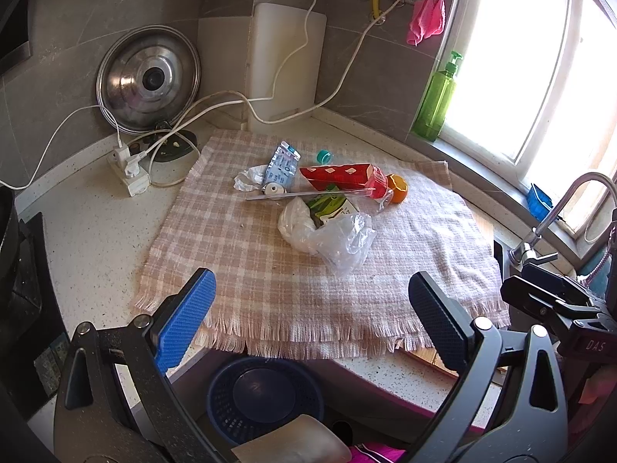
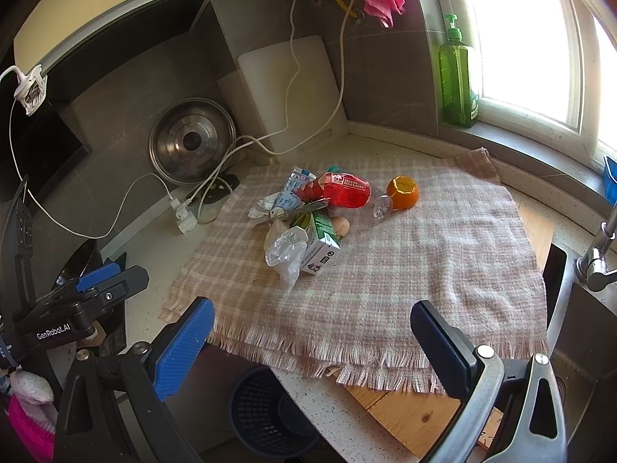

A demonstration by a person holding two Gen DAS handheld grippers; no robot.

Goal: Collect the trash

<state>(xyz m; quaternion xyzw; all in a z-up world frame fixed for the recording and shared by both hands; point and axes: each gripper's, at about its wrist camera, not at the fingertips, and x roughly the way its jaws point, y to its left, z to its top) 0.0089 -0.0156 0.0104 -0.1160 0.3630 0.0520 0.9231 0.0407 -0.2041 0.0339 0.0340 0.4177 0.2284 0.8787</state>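
Both grippers (image 1: 312, 305) (image 2: 312, 332) wide apart above blue basket (image 1: 266, 401), trash pile (image 1: 324, 208) beyond.

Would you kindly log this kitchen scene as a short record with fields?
surface: checked cloth on the counter
trash pile: clear plastic bag, green carton, red wrapper, blue pouch, crumpled tissue
fruit: orange peel, right of the pile
bin: dark blue basket below the counter edge
left gripper: jaws open, empty
right gripper: jaws open, empty
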